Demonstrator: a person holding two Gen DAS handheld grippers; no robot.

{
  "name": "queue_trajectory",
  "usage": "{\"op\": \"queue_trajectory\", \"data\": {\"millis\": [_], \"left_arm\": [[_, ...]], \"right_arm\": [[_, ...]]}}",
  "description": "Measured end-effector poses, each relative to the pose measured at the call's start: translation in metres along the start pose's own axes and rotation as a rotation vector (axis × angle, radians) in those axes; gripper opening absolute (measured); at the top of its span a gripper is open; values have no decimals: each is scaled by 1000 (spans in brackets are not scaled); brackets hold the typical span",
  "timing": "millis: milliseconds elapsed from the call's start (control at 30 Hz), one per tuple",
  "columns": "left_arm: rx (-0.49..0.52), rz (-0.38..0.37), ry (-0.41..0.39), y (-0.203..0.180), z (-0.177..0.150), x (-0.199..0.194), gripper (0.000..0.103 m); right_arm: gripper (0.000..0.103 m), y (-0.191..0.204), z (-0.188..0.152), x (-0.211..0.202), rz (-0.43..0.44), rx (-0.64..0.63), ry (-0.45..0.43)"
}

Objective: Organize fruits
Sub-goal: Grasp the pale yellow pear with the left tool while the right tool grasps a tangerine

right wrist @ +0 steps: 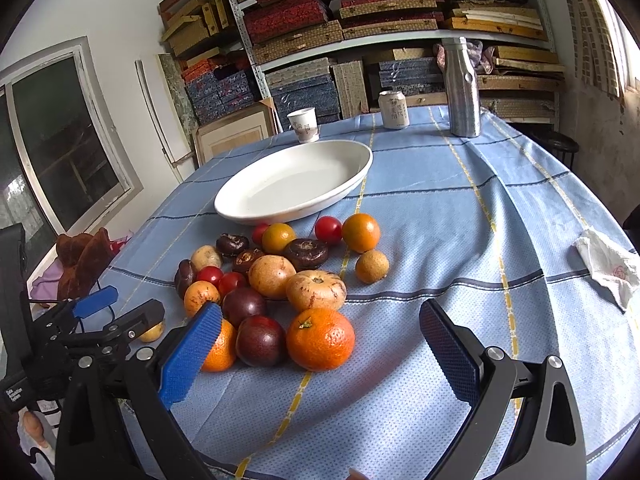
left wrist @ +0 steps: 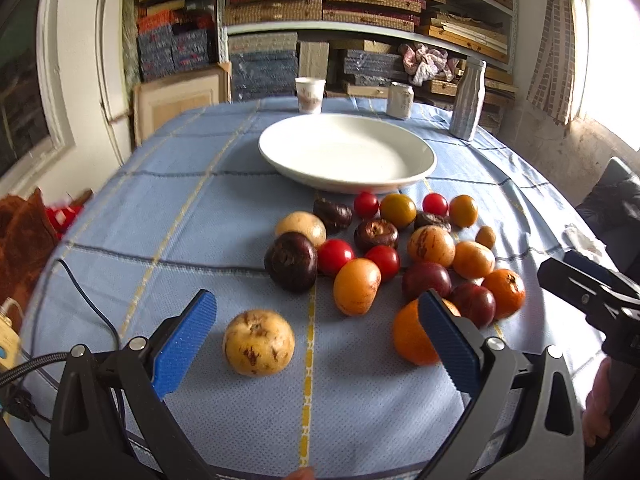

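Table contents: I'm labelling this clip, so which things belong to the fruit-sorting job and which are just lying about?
Belongs to the job:
- pile of fruits
- white plate, empty
- lone yellow fruit

Just lying about:
- paper cup
- can
- silver bottle
- crumpled tissue

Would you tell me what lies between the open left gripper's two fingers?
In the left wrist view, the left gripper brackets one pale yellow speckled fruit on the blue tablecloth; otherwise bare cloth.

One plate (left wrist: 347,152), one cup (left wrist: 310,95), one can (left wrist: 400,100), one bottle (left wrist: 469,100), five cherry tomatoes (left wrist: 334,255).
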State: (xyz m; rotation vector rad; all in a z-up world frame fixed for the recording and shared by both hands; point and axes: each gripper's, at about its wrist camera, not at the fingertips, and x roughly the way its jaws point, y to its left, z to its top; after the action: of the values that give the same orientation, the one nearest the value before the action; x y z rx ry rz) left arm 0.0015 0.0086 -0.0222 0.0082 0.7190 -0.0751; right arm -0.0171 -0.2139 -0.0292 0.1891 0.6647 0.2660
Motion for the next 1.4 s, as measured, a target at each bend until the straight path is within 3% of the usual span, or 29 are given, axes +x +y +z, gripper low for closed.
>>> {"op": "queue_trajectory", "data": {"millis": [100,233,367,633,733,833,1033,1100,1200,1300,1333,1367,1400], "left_arm": [[-1,-58,48,11,-9,4,99],[93,-2,109,10,-21,10,99],[97,-39,188,15,-17,21,99],[13,-32,306,43,-9,53,99],[64,-2,309,36,-10,55,99],[77,-27,301,38,-9,55,99],[81,-24,296,36,-9,49,99],[90,-62,242,33,-7,39,99],[123,-60,191,27,-6,27,99],[156,-78,190,20,-6,25,99],[158,-98,188,19,-6,23,93],[162,-109,188,19,-6,21,78],[171,-89,194,18,-7,21,73]], "right_arm": [[100,2,-3,5,24,-12,28],[100,4,-7,8,113,-55,78],[100,4,-10,11,221,-62,137],[100,-17,-5,9,145,-88,204],[100,-25,-6,16,132,-80,252],[100,-25,-6,18,142,-87,284],[100,-22,0,21,83,-162,257],[98,-19,2,22,66,-188,249],[82,-17,6,28,58,-211,250],[81,-12,9,39,61,-237,275],[79,-9,8,42,62,-243,281],[76,-7,8,45,65,-251,291],[74,-5,8,47,70,-256,294]]}}
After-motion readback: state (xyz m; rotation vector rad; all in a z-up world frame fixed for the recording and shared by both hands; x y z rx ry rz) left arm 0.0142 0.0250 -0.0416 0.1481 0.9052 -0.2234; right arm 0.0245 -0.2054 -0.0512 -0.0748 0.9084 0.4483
